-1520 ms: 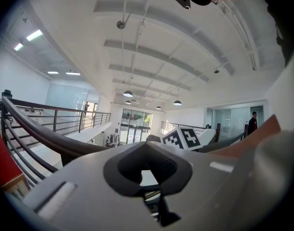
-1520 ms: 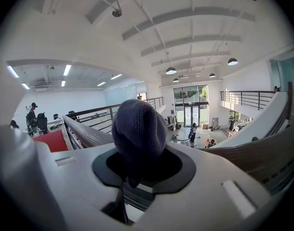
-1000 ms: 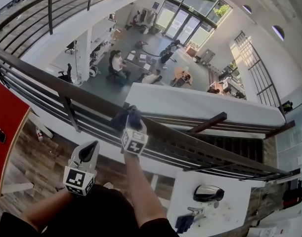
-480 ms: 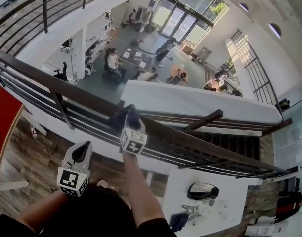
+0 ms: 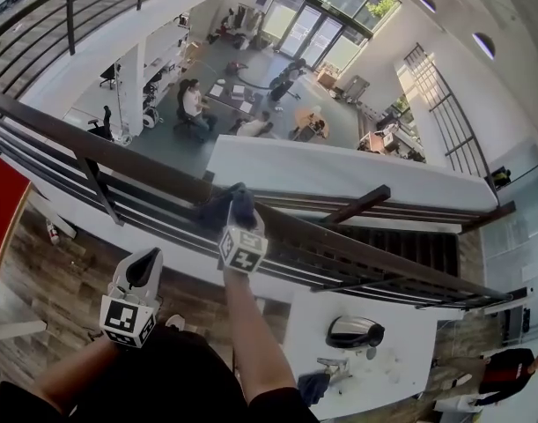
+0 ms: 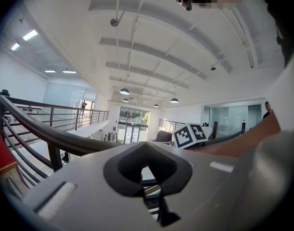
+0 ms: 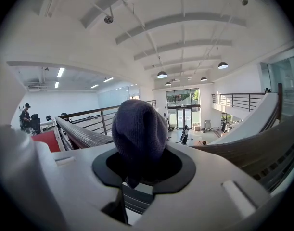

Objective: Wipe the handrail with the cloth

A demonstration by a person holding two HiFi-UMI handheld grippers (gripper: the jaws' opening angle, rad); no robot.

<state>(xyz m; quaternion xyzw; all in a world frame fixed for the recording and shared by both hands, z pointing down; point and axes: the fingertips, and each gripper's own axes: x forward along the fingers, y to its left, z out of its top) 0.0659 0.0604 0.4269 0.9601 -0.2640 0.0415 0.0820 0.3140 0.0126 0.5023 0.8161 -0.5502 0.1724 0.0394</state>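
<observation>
The dark brown handrail [image 5: 145, 167] runs from upper left down to the lower right in the head view. A dark blue cloth [image 5: 224, 206] lies bunched on top of it, and my right gripper [image 5: 236, 211] is shut on the cloth and presses it against the rail. In the right gripper view the cloth [image 7: 139, 131] bulges up between the jaws of the right gripper [image 7: 142, 170], with the handrail [image 7: 84, 136] stretching away to either side. My left gripper [image 5: 145, 270] hangs lower left, off the rail, shut and empty; in its own view the left gripper [image 6: 147, 166] holds nothing.
Below the rail run thin horizontal bars and a post [image 5: 94, 192]. Beyond is an open drop to a lower floor with desks and seated people [image 5: 191, 102]. A red panel [image 5: 0, 210] stands at the left. A white table [image 5: 374, 359] with a dark object sits lower right.
My right gripper has slid the cloth rightward along the handrail, farther from the post. The left gripper has stayed low beside my body.
</observation>
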